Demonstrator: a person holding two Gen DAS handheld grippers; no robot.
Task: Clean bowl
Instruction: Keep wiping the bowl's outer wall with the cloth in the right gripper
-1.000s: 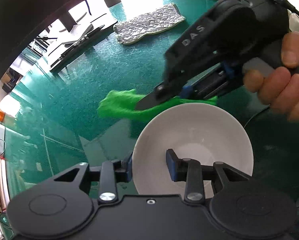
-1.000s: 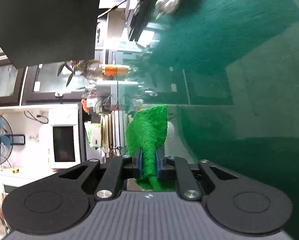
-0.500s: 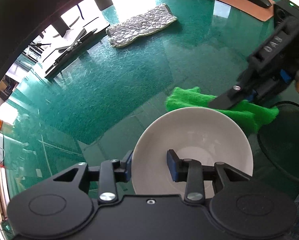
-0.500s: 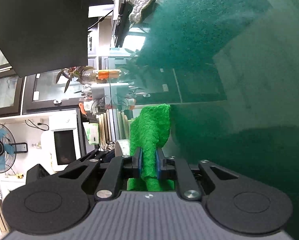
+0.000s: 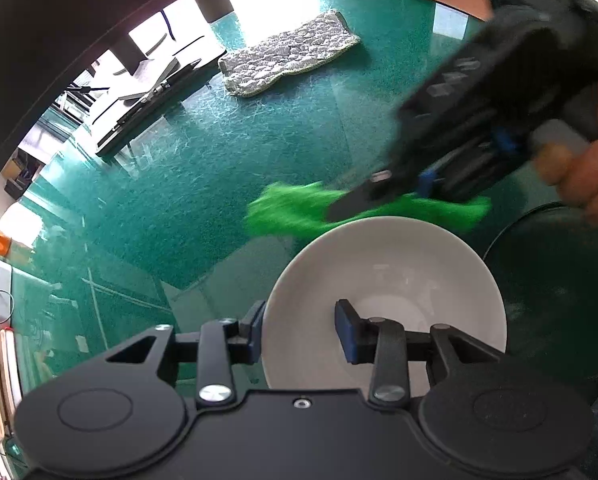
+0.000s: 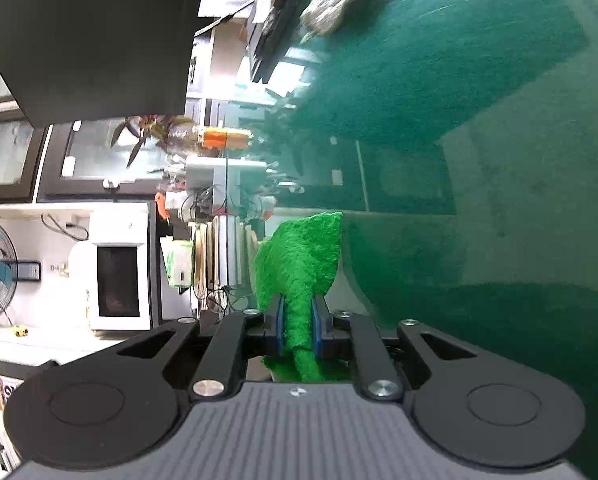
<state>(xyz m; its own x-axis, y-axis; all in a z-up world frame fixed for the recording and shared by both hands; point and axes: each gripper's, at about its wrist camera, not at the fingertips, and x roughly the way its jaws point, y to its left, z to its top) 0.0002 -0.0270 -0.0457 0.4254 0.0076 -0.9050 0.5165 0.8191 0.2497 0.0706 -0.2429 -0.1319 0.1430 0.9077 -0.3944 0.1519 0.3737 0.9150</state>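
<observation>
White bowl (image 5: 383, 280) sits on the green desk (image 5: 203, 168), steadied by the left hand-held gripper (image 5: 299, 330) — one finger outside the rim, one inside, jaws partly open; whether they pinch the wall can't be told. Likely braced so it won't skid under wiping. Right hand-held gripper (image 6: 297, 328) is clamped tight on a green cloth (image 6: 299, 256), most of it hanging forward as the wiping face. In the left view it's blurred, just past the far rim, rolled sideways, angled down toward the bowl; cloth contact unclear. Grey mat (image 5: 287, 56) lies well apart.
</observation>
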